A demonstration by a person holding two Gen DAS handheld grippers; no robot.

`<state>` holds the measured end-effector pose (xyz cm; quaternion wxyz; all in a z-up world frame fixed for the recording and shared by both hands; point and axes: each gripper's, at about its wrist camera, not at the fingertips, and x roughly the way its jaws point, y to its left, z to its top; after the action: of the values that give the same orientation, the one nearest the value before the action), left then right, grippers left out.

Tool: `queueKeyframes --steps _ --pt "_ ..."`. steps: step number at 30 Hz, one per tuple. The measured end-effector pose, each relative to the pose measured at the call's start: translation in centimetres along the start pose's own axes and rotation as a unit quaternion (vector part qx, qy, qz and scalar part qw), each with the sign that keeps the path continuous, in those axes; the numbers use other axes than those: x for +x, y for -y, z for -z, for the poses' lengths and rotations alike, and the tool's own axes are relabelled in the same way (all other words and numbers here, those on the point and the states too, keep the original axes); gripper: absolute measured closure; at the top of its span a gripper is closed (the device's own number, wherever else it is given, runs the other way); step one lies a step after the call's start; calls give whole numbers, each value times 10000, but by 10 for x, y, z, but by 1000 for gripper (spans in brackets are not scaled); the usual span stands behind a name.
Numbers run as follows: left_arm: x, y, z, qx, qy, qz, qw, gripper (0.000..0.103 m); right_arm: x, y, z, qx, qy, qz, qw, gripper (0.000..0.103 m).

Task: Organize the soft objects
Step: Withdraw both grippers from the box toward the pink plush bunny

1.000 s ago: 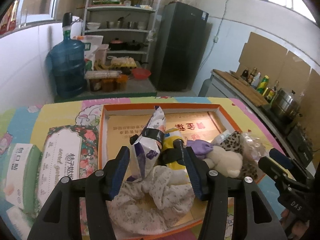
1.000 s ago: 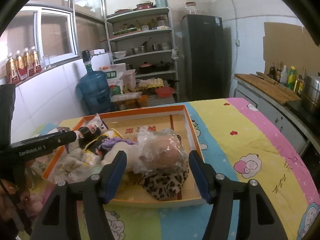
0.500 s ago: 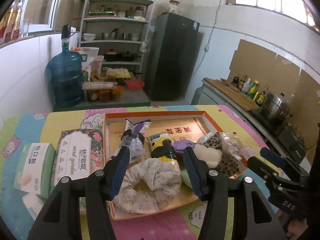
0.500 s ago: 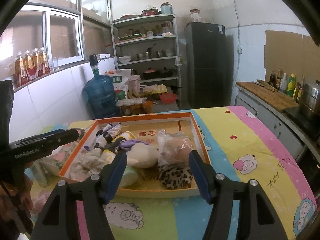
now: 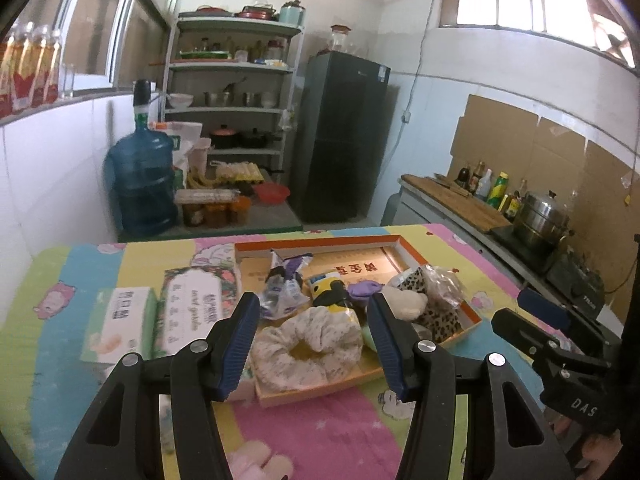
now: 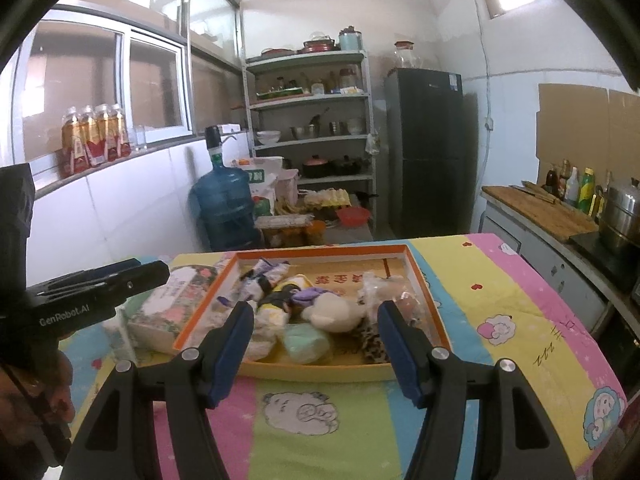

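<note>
An orange-rimmed shallow box (image 5: 316, 242) (image 6: 424, 280) sits on the colourful tablecloth and holds soft things: a floral scrunchie (image 5: 308, 340), a purple-white packet (image 5: 280, 292), a yellow-black toy (image 5: 330, 294), a cream plush (image 6: 334, 312), a green sponge (image 6: 306, 344) and a leopard-print pouch in clear plastic (image 5: 434, 300). My left gripper (image 5: 312, 344) is open and empty, held above the box's near edge. My right gripper (image 6: 316, 344) is open and empty, back from the box's front rim.
Floral tissue pack (image 5: 192, 308) and a green tissue pack (image 5: 120, 324) lie left of the box. A pink soft item (image 5: 252, 460) lies near the table's front edge. Beyond the table stand a water jug (image 5: 142, 184), shelves and a fridge (image 5: 340, 136). A counter with pots runs along the right.
Both grippers have pulled back and up from the box, so the objects look smaller. The purple-white packet has left the left gripper's side and lies in the box.
</note>
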<state>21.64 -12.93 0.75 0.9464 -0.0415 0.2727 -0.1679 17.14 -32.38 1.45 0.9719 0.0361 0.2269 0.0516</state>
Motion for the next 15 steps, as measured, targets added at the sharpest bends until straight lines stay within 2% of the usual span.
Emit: queueKeyframes --steps 15 --pt "-86 -22 22 158 611 -335 9974 45 -50 -46 6 -75 297 -402 9987 39"
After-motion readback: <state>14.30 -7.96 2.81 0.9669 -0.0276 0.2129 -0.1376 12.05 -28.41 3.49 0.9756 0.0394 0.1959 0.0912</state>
